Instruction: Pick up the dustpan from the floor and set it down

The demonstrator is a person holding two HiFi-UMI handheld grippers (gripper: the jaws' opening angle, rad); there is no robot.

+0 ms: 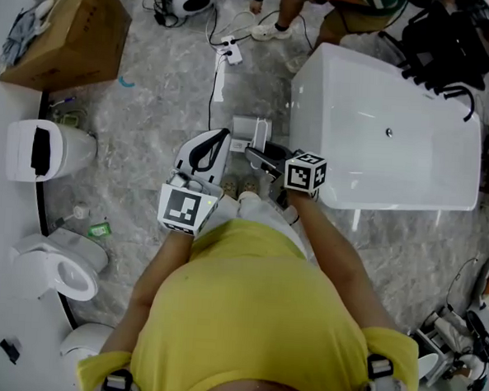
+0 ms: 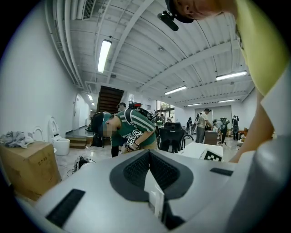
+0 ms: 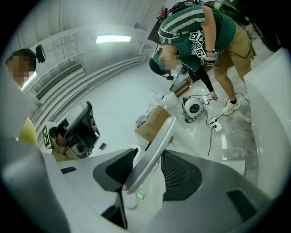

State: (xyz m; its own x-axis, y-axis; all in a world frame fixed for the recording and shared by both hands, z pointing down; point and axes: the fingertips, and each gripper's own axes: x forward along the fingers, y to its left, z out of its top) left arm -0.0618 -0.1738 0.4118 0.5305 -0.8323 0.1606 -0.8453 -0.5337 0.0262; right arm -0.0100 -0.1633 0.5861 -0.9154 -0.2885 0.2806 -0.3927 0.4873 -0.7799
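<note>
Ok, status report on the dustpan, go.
Right gripper shut on dustpan handle. Left gripper shut, beside it. Dustpan close to bathtub corner. Cable on floor just beyond.

A white bathtub (image 1: pixel 389 133) stands on the grey marbled floor (image 1: pixel 150 119), at the right in the head view. At the left a cardboard box (image 1: pixel 64 31) with crumpled cloth (image 1: pixel 24 22) on top sits by the wall, with one white toilet (image 1: pixel 45 149) and a second toilet (image 1: pixel 58 270) lower along it. A white power strip (image 1: pixel 230 51) lies beyond with its cable. A person in a green striped shirt (image 2: pixel 132 127) bends forward under long ceiling lights (image 2: pixel 103 55)
</note>
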